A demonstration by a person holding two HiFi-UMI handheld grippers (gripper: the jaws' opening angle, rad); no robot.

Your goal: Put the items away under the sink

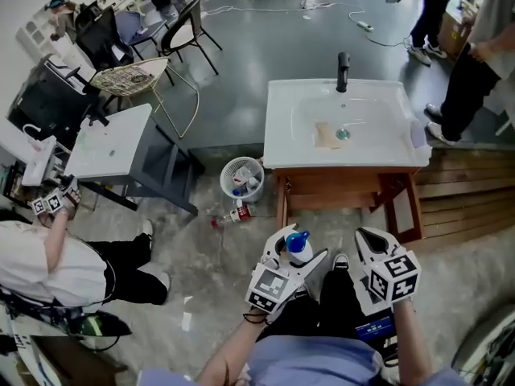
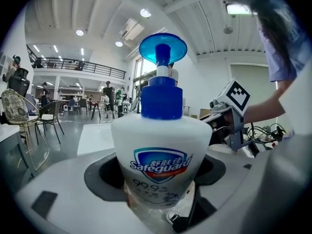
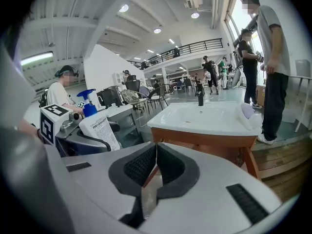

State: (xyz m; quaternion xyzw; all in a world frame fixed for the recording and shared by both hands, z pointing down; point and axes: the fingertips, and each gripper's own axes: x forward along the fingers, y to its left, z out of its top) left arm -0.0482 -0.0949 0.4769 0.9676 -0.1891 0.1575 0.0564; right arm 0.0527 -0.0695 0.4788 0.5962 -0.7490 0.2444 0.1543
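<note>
- White soap bottle with a blue pump top stands upright between the jaws of the left gripper, which pinch its lower body from both sides.
- Grey jaws of the right gripper are pressed together with nothing between them. It hovers just right of the bottle, apart from it.
- Both are held near of the white sink and its wooden cabinet.
- Black faucet stands at the sink's far edge, and a white wastebasket sits left of the cabinet.
</note>
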